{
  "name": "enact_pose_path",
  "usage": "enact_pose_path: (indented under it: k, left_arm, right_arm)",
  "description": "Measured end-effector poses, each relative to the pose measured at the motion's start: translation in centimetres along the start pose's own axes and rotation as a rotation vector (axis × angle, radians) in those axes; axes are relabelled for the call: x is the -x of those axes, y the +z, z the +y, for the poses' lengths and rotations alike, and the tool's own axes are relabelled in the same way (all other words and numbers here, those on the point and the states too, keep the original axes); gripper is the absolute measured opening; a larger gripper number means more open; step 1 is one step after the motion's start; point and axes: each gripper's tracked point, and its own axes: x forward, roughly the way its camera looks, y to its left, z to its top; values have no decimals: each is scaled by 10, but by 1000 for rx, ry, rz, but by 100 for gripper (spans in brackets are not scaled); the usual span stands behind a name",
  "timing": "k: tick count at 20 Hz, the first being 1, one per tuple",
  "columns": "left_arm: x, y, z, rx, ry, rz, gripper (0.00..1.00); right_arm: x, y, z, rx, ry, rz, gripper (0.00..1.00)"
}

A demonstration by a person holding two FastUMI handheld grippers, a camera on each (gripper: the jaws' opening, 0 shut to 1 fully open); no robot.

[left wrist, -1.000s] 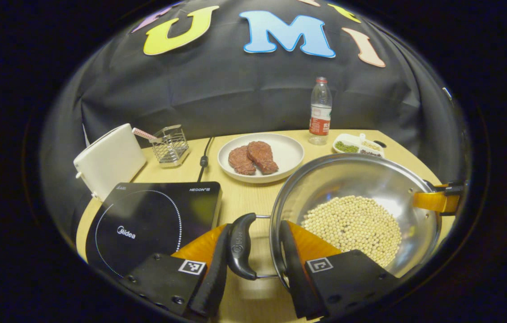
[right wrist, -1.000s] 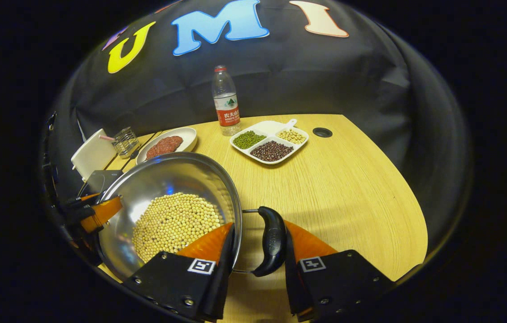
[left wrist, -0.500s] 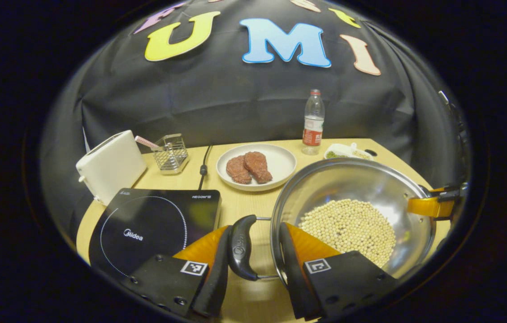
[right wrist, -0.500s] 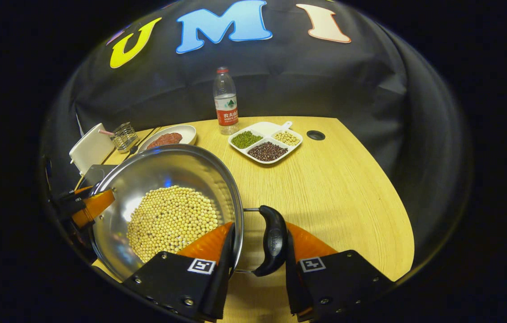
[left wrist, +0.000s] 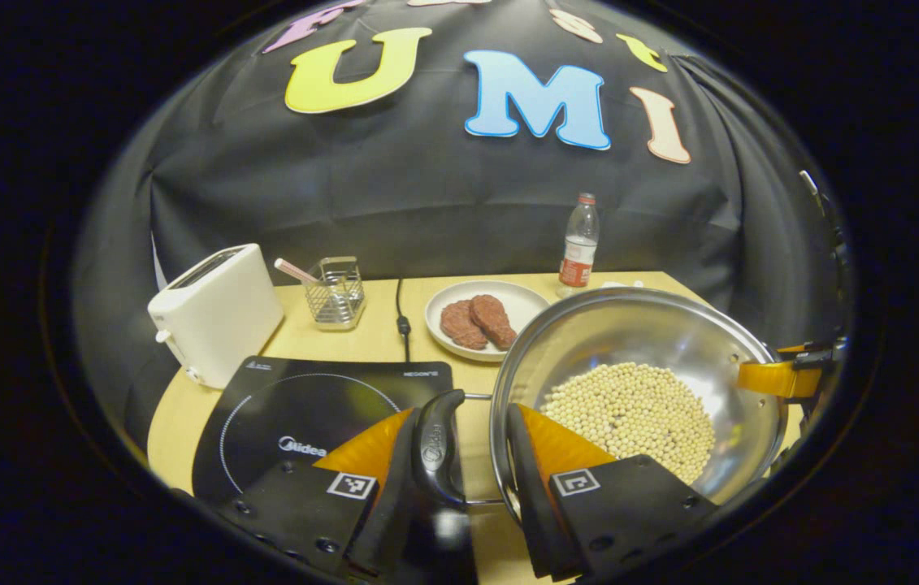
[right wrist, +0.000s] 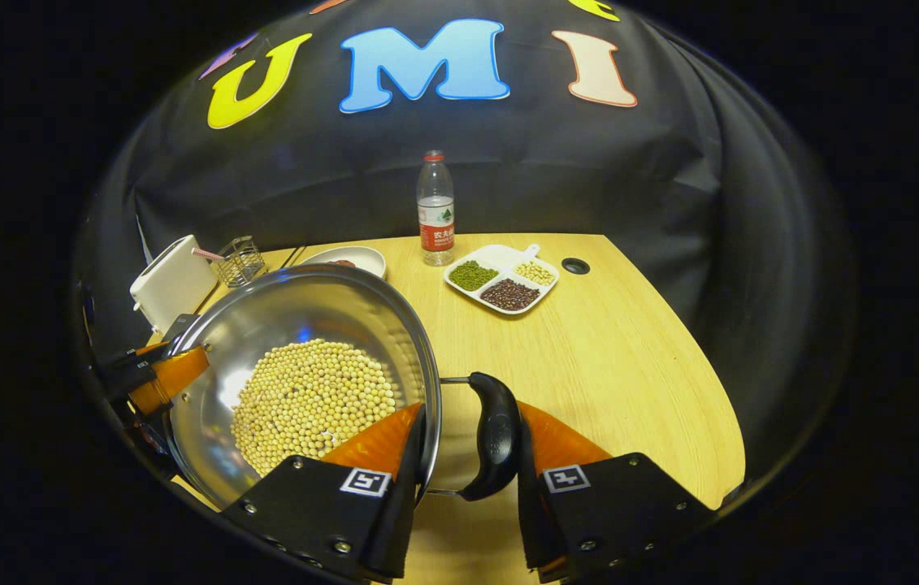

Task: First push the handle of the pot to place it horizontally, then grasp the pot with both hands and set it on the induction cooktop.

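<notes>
Holding the pot [left wrist: 638, 382] by both side handles, you have the first part done, I think: the handles lie flat and both tools are clamped on. Your left gripper [left wrist: 459, 479] squeezes the left handle [left wrist: 436, 447] against the pot's rim, and your right gripper [right wrist: 467, 463] does the same with the right handle [right wrist: 496, 435]. The pot looks lifted off the table [right wrist: 630, 366], full of soybeans [right wrist: 313, 398]. What is left is to carry it to your left and set it down on the induction cooktop [left wrist: 305, 406]. The cooktop top is bare, so there is room. Watch the white toaster [left wrist: 215, 309] just beside it, the plate of meat [left wrist: 483, 318] near the back, and the table's near edge. Keep the pot level so no beans spill.
</notes>
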Motion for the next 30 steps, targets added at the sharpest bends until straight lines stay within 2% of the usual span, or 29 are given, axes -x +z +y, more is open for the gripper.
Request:
enact_pose_path:
  k: [1, 2, 3, 5, 6, 7, 12, 13, 15, 16, 20, 22, 23, 27, 28, 30]
  left_arm:
    - [2, 2, 9, 2, -2, -1, 68]
    - [5, 3, 18, 3, -3, -2, 60]
    - [8, 4, 28, 2, -1, -7, 64]
    - [10, 5, 47, -3, 6, -11, 60]
    - [11, 4, 57, -1, 10, -9, 64]
    - [14, 3, 68, 1, 14, -8, 60]
    - [20, -1, 123, -3, 20, -4, 60]
    - [19, -3, 133, -5, 19, -3, 64]
    - [19, -3, 153, -14, 20, -4, 60]
    - [19, -2, 163, -20, 21, -7, 64]
    - [19, -2, 201, -20, 38, -13, 64]
    - [20, -2, 218, -22, 49, -14, 64]
    - [19, -3, 225, -24, 56, -16, 60]
    - [20, -9, 252, -25, 90, -13, 64]
    - [21, -10, 258, -23, 97, -11, 60]
    - [21, -15, 267, -21, 111, -8, 64]
  right_arm:
    - [2, 0, 9, -2, 0, -1, 54]
    - [4, 1, 17, -4, -1, -4, 54]
    - [5, 1, 26, -6, 1, -5, 54]
    - [6, 2, 45, -8, 5, -6, 54]
    - [6, 2, 55, -7, 8, -5, 54]
    - [6, 2, 64, -7, 11, -6, 54]
    - [7, -2, 115, -12, 21, -2, 54]
    - [7, -3, 125, -13, 21, -1, 54]
    - [5, -6, 143, -21, 22, 2, 54]
    - [4, -5, 152, -27, 22, 3, 54]
    - [0, -1, 189, -24, 31, 3, 54]
    - [-3, 0, 204, -21, 37, 2, 54]
    - [-5, -1, 211, -19, 40, 6, 54]
    - [-11, -4, 236, -7, 60, 17, 54]
    - [-13, -5, 242, -3, 66, 21, 54]
    - [-15, -7, 251, 2, 76, 25, 54]
